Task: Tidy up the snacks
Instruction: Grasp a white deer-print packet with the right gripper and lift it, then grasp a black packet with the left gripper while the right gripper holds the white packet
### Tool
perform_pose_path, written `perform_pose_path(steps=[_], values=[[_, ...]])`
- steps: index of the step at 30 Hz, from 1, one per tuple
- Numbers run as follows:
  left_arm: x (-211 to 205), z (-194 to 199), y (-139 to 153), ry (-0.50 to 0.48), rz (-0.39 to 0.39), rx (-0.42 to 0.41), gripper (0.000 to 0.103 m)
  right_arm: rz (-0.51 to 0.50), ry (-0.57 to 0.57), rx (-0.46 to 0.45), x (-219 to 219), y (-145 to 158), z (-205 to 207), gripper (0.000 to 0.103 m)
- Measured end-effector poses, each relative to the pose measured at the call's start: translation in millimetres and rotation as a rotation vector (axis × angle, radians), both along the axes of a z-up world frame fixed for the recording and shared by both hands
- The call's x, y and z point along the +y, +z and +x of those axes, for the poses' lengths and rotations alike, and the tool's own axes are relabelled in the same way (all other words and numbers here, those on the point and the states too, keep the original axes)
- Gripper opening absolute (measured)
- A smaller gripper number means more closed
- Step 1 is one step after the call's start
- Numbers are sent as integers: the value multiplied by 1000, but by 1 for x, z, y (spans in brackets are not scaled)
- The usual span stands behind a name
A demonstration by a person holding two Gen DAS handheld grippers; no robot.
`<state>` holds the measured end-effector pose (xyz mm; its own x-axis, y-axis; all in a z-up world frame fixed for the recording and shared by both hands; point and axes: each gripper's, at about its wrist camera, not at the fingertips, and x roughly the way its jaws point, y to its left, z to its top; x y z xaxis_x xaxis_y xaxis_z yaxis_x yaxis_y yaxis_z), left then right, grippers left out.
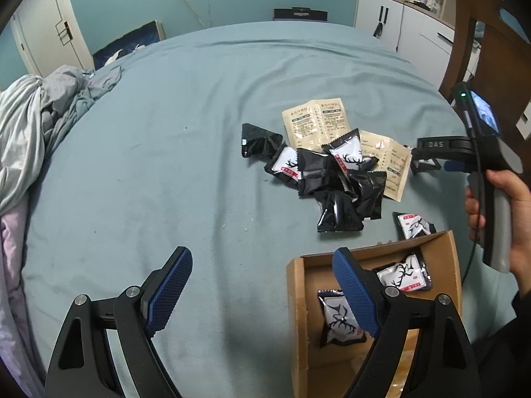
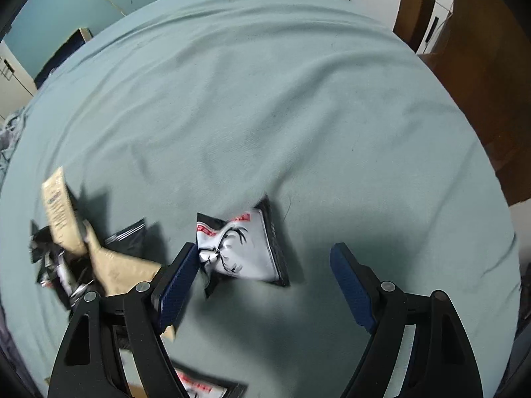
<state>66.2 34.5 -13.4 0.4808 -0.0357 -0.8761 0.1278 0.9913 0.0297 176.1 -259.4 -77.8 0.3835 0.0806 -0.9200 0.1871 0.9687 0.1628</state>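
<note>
Both the left hand-held gripper [image 1: 262, 285] and right hand-held gripper [image 2: 265, 285] gape empty above a teal-sheeted bed [image 1: 166, 132]; snack packets [image 1: 328, 179] heaped mid-bed, probably tea sachets [image 1: 315, 119] too.

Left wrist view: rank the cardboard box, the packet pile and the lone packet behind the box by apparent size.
1. cardboard box, though it sits nearest the camera.
2. packet pile.
3. lone packet, partly hidden behind the box.
</note>
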Motion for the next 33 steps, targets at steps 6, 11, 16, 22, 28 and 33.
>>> perform_pose_path(steps=[6, 11, 16, 22, 28, 33], values=[[3, 4, 1, 21, 8, -22, 88, -101, 80, -10, 19, -16, 17, 71], [7, 9, 2, 51, -8, -63, 88, -155, 167, -36, 36, -13, 12, 42], [27, 28, -12, 155, -47, -78, 88, -140, 110, -95, 23, 9, -8, 40], [52, 39, -25, 242, -52, -54, 88, -47, 129, -241, 14, 73, -65, 40], [52, 56, -30, 210, -64, 5, 88, 24, 199, -309, 13, 89, -132, 40], [30, 88, -40, 108, 5, 64, 88, 122, 175, -308, 0, 82, -191, 40]])
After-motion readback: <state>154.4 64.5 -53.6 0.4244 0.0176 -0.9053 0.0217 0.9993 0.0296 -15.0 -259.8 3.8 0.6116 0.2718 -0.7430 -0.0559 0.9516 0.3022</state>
